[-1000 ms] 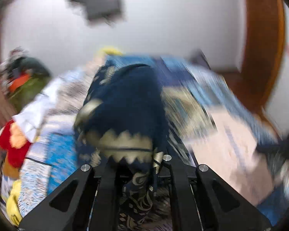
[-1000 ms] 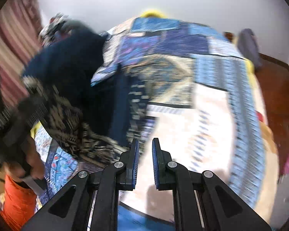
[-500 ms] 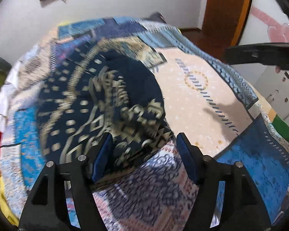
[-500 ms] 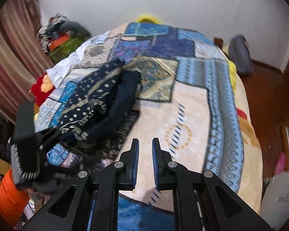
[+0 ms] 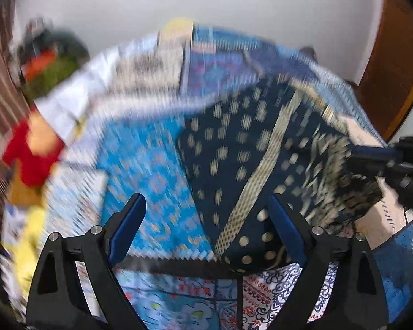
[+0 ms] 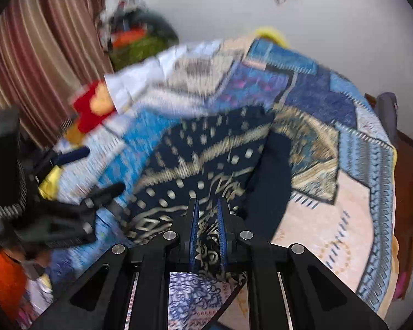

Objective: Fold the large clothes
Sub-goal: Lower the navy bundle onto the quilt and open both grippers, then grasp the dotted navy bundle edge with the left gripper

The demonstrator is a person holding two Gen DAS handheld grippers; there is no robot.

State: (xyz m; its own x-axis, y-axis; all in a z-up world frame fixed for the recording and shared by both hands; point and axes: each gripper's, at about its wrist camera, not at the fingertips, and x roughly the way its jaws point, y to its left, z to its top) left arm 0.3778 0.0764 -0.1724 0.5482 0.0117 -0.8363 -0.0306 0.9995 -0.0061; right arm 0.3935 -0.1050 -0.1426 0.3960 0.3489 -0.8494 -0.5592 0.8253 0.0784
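Garment long axis diagonal on bedspread; right tongs pinch near hem.

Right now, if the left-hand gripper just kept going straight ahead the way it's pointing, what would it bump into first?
Most likely the dark navy garment spread on the patchwork bedspread. The left gripper is open, and the cloth fills much of the gap between its fingers. The picture is blurred, so depth is uncertain.

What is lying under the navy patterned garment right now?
The navy garment lies on the patchwork bedspread, whose blue and cream panels show all around it. Whatever sits directly beneath the cloth is covered. The right gripper pinches its near edge; the left gripper is open.
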